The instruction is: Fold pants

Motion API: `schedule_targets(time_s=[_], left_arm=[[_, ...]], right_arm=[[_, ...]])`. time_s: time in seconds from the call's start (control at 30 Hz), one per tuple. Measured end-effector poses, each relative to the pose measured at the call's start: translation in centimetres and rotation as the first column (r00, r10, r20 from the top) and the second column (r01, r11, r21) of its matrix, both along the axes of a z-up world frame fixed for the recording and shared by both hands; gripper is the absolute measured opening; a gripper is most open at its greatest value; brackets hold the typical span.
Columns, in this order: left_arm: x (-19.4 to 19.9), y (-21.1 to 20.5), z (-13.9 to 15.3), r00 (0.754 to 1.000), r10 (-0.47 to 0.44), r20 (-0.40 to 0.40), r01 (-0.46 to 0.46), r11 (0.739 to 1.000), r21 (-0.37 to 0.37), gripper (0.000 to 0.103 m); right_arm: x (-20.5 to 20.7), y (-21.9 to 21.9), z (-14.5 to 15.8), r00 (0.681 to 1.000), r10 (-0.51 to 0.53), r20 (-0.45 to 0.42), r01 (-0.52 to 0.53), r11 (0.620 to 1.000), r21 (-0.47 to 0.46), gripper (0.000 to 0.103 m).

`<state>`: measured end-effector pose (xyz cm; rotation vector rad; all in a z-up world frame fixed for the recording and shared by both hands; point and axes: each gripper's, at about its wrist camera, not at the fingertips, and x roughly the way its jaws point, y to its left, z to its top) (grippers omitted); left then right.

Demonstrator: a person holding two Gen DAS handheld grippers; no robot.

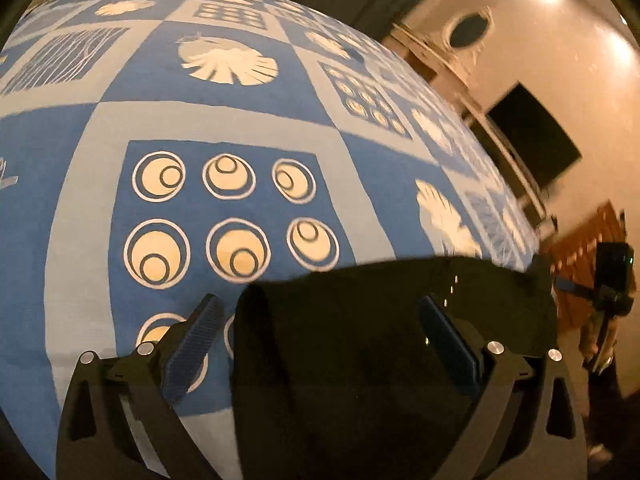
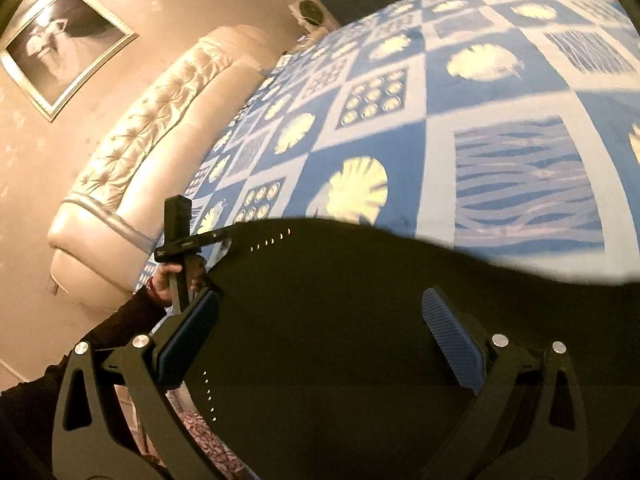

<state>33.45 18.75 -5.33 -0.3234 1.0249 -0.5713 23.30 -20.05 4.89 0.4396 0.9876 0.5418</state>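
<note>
Black pants (image 1: 360, 340) lie on a blue and white patterned bedspread (image 1: 224, 120), with a row of small bright dots along one edge. My left gripper (image 1: 328, 340) is open: one finger is over the bedspread, the other over the dark cloth, and neither is clamped on it. In the right wrist view the pants (image 2: 340, 300) fill the lower frame, and my right gripper (image 2: 324, 340) is open above them, both pads over the cloth. A hand holds the left gripper (image 2: 182, 240) at the pants' left edge.
The bedspread (image 2: 480, 80) stretches far beyond the pants. A cream tufted headboard (image 2: 152, 128) and a framed picture (image 2: 60, 44) stand at the left. A dark screen (image 1: 532, 140) hangs on the wall to the right. The right gripper (image 1: 612, 280) shows past the bed's edge.
</note>
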Motion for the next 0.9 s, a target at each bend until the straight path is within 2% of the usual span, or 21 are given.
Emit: schedule_targets(time_s=[0.03,0.07,0.1,0.13,0.2,0.27,0.33,0.37,0.4,0.47,0.5,0.53,0.57,0.6,0.73,0.9], left_arm=[[0.1,-0.1,0.0,1.0,0.007,0.007,-0.007,1.0,0.0,0.096],[0.1,-0.3,-0.1,1.0,0.011,0.015,-0.012,1.0,0.014,0.088],[0.2,-0.3,0.0,1.0,0.019,0.023,-0.02,0.999,0.033,0.054],[0.5,0.0,-0.2,0.998,0.054,0.018,-0.056,0.995,0.084,0.038],[1.0,1.1,-0.5,0.996,0.09,-0.029,-0.089,0.996,0.029,0.035],[1.1,1.2,-0.5,0.996,0.079,-0.032,-0.078,0.996,0.036,0.034],[1.1,0.8,-0.3,0.998,0.062,-0.018,-0.061,0.996,0.07,0.033],[1.1,0.7,-0.2,0.998,0.06,-0.016,-0.058,0.995,0.078,0.033],[1.1,0.7,-0.1,0.998,0.056,-0.015,-0.055,0.995,0.079,0.029],[0.9,0.3,0.0,0.999,0.031,-0.007,-0.031,0.996,0.084,0.02],[0.8,0.2,0.1,1.0,0.017,0.0,-0.017,0.996,0.087,0.014],[0.7,-0.1,0.3,1.0,-0.002,0.012,0.001,0.996,0.089,0.014],[0.5,-0.3,0.3,1.0,-0.014,0.019,0.012,0.995,0.094,0.012],[0.4,-0.5,0.4,0.999,-0.02,0.025,0.017,0.995,0.101,0.012],[0.2,-0.3,0.8,0.999,-0.01,0.041,0.007,0.997,0.074,0.011],[-1.0,0.6,2.5,0.996,-0.007,0.093,0.007,1.0,-0.002,0.011]], right_arm=[[1.0,0.2,-0.2,1.0,0.008,0.001,-0.008,1.0,-0.03,0.101],[2.3,0.4,-0.8,1.0,0.024,-0.015,-0.026,0.996,-0.083,0.101],[3.2,0.7,-1.3,0.999,0.035,-0.032,-0.038,0.992,-0.123,0.101],[4.5,1.0,-2.2,0.997,0.048,-0.059,-0.058,0.983,-0.176,0.101],[6.5,1.8,-3.8,0.992,0.073,-0.099,-0.095,0.966,-0.24,0.101],[8.2,2.8,-5.2,0.985,0.106,-0.133,-0.14,0.949,-0.282,0.1],[9.2,4.0,-6.4,0.978,0.139,-0.153,-0.183,0.926,-0.33,0.078],[9.6,4.7,-7.0,0.971,0.168,-0.171,-0.218,0.915,-0.34,0.053],[9.9,5.5,-7.9,0.958,0.204,-0.201,-0.265,0.899,-0.348,0.048],[10.4,6.8,-8.7,0.947,0.236,-0.218,-0.308,0.857,-0.412,0.047],[10.5,7.0,-8.8,0.945,0.241,-0.219,-0.315,0.847,-0.428,0.045],[10.6,7.2,-8.7,0.944,0.242,-0.226,-0.32,0.839,-0.439,0.04],[10.6,7.2,-8.5,0.942,0.243,-0.231,-0.325,0.836,-0.441,0.02],[10.5,7.3,-8.3,0.934,0.261,-0.244,-0.344,0.841,-0.418,0.011],[9.4,8.2,-7.2,0.936,0.285,-0.209,-0.352,0.807,-0.474,0.008],[6.8,8.7,-4.1,0.954,0.285,-0.09,-0.291,0.817,-0.498,0.008]])
